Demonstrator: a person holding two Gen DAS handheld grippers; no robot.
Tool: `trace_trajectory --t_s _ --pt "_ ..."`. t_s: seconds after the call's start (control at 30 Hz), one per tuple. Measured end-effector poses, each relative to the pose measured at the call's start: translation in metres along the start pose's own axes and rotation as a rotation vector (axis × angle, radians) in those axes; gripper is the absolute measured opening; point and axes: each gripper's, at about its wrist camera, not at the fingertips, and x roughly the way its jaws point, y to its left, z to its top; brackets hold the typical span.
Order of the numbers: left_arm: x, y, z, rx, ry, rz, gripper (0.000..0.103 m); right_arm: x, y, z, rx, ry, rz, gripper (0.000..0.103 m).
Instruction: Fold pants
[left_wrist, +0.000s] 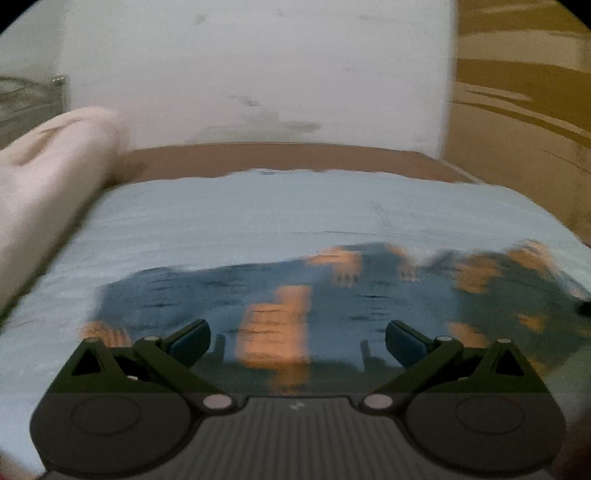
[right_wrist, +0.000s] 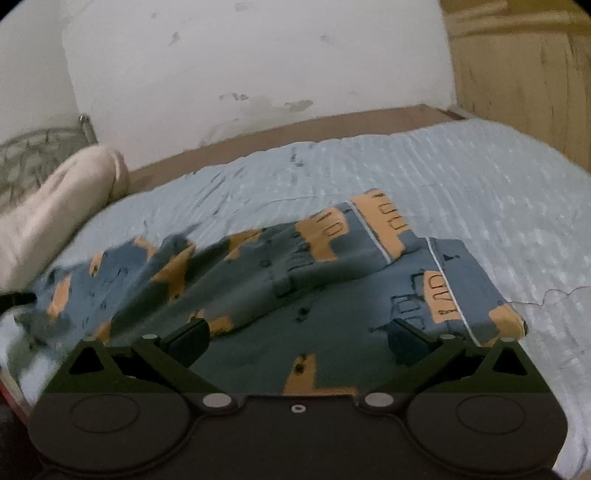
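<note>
Blue-grey pants (right_wrist: 332, 266) with orange bus prints lie on the light blue bed sheet (right_wrist: 461, 184), one part laid over another, a white-piped edge toward the right. In the left wrist view the pants (left_wrist: 332, 295) are smeared by motion blur. My left gripper (left_wrist: 297, 341) is open above the cloth, nothing between its fingers. My right gripper (right_wrist: 299, 339) is open too, over the near part of the pants, its pads clear of the fabric. At the far left edge of the right wrist view a dark tip (right_wrist: 16, 297) shows, probably part of the other gripper.
A cream rolled pillow (right_wrist: 62, 206) lies at the bed's left side. Behind the bed run a brown bed frame edge (right_wrist: 295, 129) and a stained white wall (right_wrist: 258, 55). A wooden cabinet (right_wrist: 524, 66) stands at the right, a metal rack (right_wrist: 33, 158) at the far left.
</note>
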Motion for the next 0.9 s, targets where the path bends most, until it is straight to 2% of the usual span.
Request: trace_trajectory --t_s 0.13,0.3,0.43,0.5,0.57,0.7,0.77,0.83,0.87,0.9 --pt "0.014 -0.065 0.005 0.121 0.005 -0.155 0.102 0.015 -0.011 0.009 0.027 0.008 0.048 0.102" --pt "0.026 -0.136 0.005 0.352 0.0 -0.286 0.102 0.028 -0.025 0.02 0.074 0.013 0.094 0.099" --pt "0.035 -0.172 -0.003 0.527 0.019 -0.298 0.08 0.033 -0.043 0.026 0.166 -0.005 0.092 0.091" --pt "0.038 -0.183 -0.007 0.57 0.044 -0.299 0.071 0.036 -0.053 0.028 0.23 -0.022 0.094 0.087" --pt "0.042 -0.189 -0.009 0.581 0.067 -0.298 0.058 0.038 -0.062 0.032 0.276 -0.038 0.088 0.084" --pt "0.051 -0.193 -0.011 0.59 0.108 -0.264 0.043 0.044 -0.073 0.043 0.314 -0.057 0.061 0.08" --pt "0.054 -0.193 -0.01 0.587 0.131 -0.26 0.022 0.048 -0.076 0.047 0.317 -0.058 0.047 0.078" --pt "0.054 -0.192 -0.009 0.585 0.149 -0.264 0.004 0.053 -0.079 0.051 0.326 -0.052 0.029 0.072" --pt "0.054 -0.193 -0.009 0.582 0.15 -0.263 0.003 0.055 -0.08 0.053 0.326 -0.051 0.022 0.065" --pt "0.052 -0.193 -0.008 0.58 0.147 -0.263 0.001 0.055 -0.079 0.054 0.32 -0.051 0.012 0.052"
